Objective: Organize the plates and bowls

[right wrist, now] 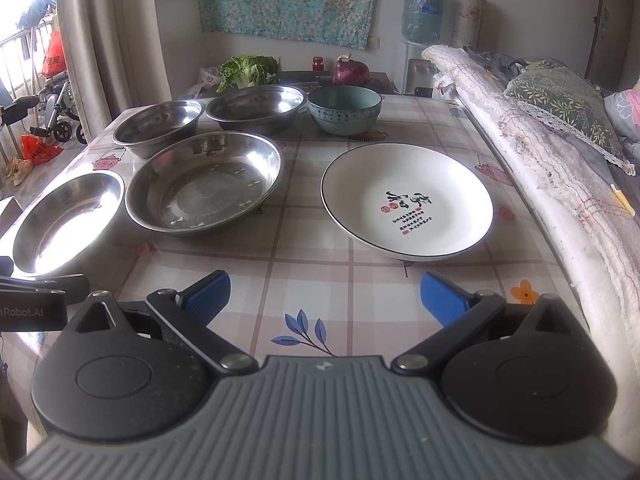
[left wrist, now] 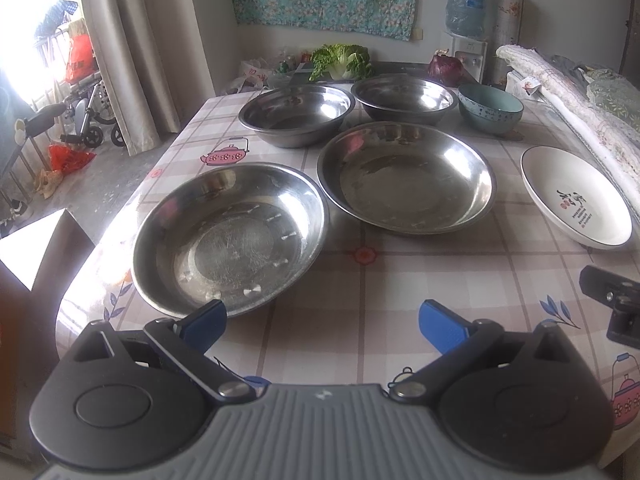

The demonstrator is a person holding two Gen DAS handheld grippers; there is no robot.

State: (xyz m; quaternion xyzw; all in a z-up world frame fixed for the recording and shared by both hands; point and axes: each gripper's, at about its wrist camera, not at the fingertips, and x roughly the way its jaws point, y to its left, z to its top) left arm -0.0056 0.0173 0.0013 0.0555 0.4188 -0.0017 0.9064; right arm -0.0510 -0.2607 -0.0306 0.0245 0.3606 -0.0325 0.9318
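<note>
Two shallow steel plates lie side by side on the checked tablecloth: a near-left steel plate (left wrist: 230, 236) (right wrist: 66, 222) and a middle steel plate (left wrist: 406, 178) (right wrist: 204, 184). Behind them stand two deeper steel bowls, a left steel bowl (left wrist: 297, 114) (right wrist: 158, 126) and a right steel bowl (left wrist: 404, 98) (right wrist: 254, 108), and a teal ceramic bowl (left wrist: 490, 108) (right wrist: 344, 110). A white plate with black script (left wrist: 576, 196) (right wrist: 406, 200) lies at the right. My left gripper (left wrist: 322, 320) is open, just short of the near-left plate's rim. My right gripper (right wrist: 324, 298) is open, in front of the white plate.
A rolled quilt and bedding (right wrist: 540, 152) run along the table's right edge. Green cabbage (left wrist: 340, 62), a red cabbage (right wrist: 351, 72) and bags lie at the table's far end. A water dispenser (right wrist: 420, 12) stands behind. The floor with a stroller (left wrist: 86, 116) drops off at the left.
</note>
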